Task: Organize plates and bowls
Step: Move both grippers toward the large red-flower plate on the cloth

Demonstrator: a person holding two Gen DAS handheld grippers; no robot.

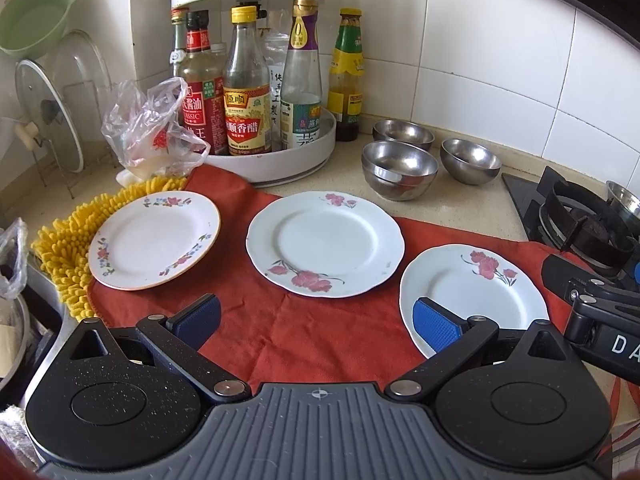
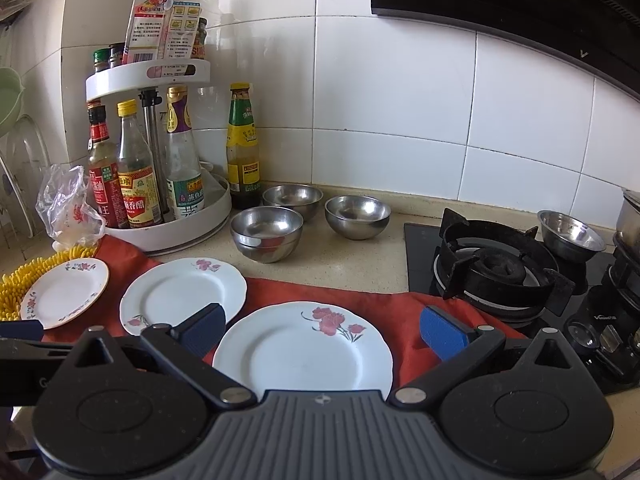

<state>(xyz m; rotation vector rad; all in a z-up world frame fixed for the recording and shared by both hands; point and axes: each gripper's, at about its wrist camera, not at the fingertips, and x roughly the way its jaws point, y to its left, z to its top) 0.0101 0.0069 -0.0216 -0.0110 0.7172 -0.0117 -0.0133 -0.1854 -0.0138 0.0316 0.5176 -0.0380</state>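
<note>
Three white flowered plates lie apart on a red cloth (image 1: 280,328): a small left plate (image 1: 154,240), a middle plate (image 1: 325,243) and a right plate (image 1: 472,296). Behind them on the counter stand three steel bowls (image 1: 400,168), (image 1: 403,134), (image 1: 470,160); a fourth steel bowl (image 2: 570,236) sits on the stove. My left gripper (image 1: 320,324) hangs open over the cloth in front of the middle plate, empty. My right gripper (image 2: 322,330) is open above the right plate (image 2: 304,350), its fingers on either side and holding nothing.
A white two-tier turntable (image 1: 296,160) of sauce bottles stands at the back. A plastic bag (image 1: 156,128), a yellow mop cloth (image 1: 68,248) and glass lids in a rack (image 1: 52,120) are at the left. The gas stove (image 2: 500,276) is at the right.
</note>
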